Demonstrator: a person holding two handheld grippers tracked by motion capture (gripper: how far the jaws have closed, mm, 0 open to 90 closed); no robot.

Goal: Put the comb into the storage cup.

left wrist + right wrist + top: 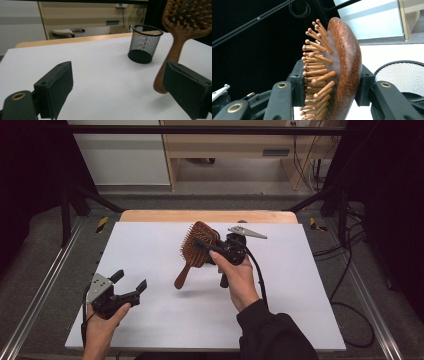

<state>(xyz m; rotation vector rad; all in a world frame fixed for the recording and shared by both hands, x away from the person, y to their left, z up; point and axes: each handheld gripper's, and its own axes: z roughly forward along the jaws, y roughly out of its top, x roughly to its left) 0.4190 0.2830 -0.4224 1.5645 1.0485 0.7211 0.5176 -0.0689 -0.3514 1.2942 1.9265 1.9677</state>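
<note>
Your left gripper (131, 281) sits low at the table's (150, 320) near left, jaws spread wide with nothing between them. Right of it, your right gripper (209, 248) clamps the wooden hairbrush (195, 251) by its head, lifted above the table's middle, handle hanging down.

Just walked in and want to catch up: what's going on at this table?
A person works with a gripper in each hand at a white-covered table. The right gripper is shut on the head of a wooden hairbrush, holding it off the table with its handle hanging down. The left gripper sits low near the front left, jaws open with nothing between them. A black mesh cup stands on the table just beyond the brush.
</note>
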